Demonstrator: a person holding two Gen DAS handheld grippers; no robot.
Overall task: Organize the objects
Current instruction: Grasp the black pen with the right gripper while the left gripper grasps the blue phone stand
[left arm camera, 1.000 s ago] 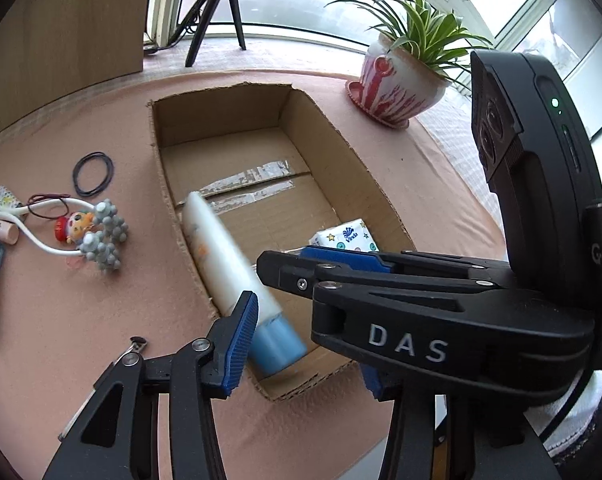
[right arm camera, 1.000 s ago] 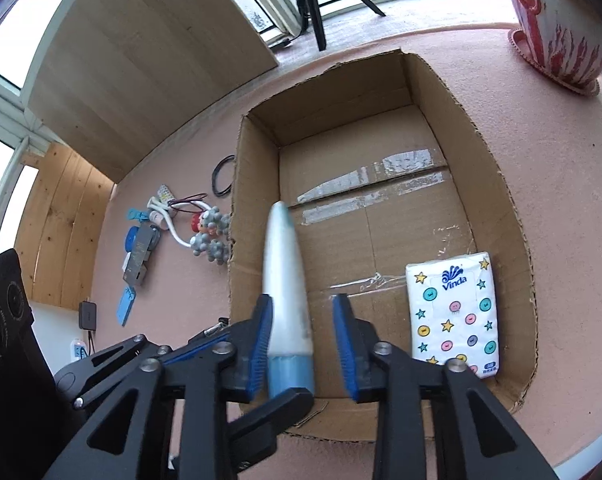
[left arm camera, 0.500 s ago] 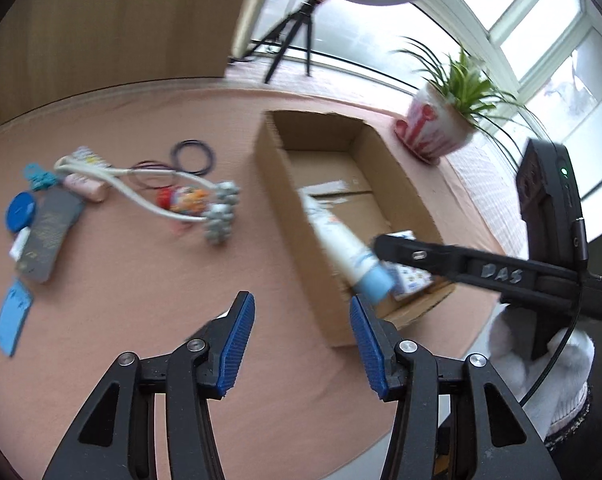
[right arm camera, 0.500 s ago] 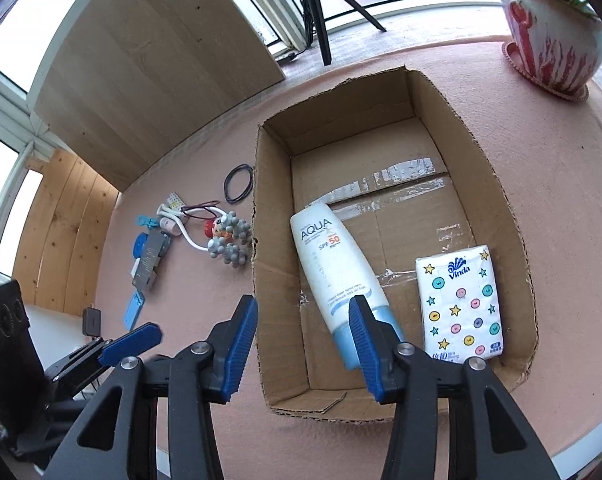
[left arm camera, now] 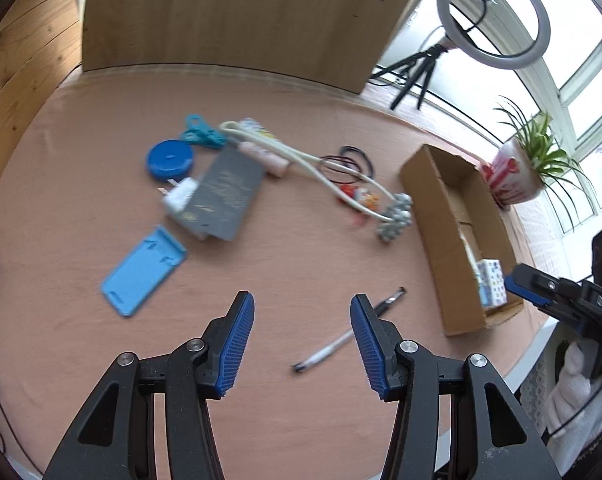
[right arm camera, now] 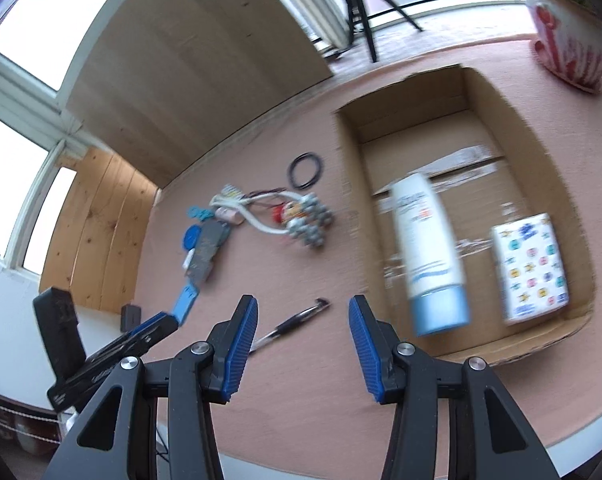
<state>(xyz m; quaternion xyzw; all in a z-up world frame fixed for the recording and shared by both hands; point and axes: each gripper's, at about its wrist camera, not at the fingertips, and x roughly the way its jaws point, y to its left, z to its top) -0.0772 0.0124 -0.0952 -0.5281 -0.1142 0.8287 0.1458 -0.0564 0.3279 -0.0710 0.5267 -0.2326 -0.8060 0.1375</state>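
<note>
Pink cloth: covers the table (left arm camera: 301,248) under everything, seen from the left wrist.
Left gripper (left arm camera: 302,340): its 2 blue-padded fingers (left arm camera: 237,344) stand wide apart, nothing between them, above bare cloth.
Pen (left arm camera: 349,330): lies slantwise on the cloth, just beyond the right-hand finger.
Loose items: blue phone case (left arm camera: 145,272), grey card (left arm camera: 225,194), blue round tin (left arm camera: 169,159), white massager with grey balls (left arm camera: 325,168), black hair ties (left arm camera: 355,160), all spread across the middle of the table, well apart from the box.
Cardboard box (left arm camera: 433,220): sits open at the right side, near the potted plant (left arm camera: 529,168); a patterned tissue pack (left arm camera: 491,288) shows inside its near end.
Right gripper (left arm camera: 541,292): enters at the right edge, held by a white-gloved hand (left arm camera: 573,404).

Right wrist, cardboard: the box holds a white tube with a blue cap (right arm camera: 429,252), cap toward the camera, and the tissue pack beside it on the right, the 2 apart.
Right gripper: blue fingers (right arm camera: 239,350) spread wide, empty, over the cloth left of the box.
Pen: lies just past the left-hand finger.
Left gripper: visible at lower left.
</note>
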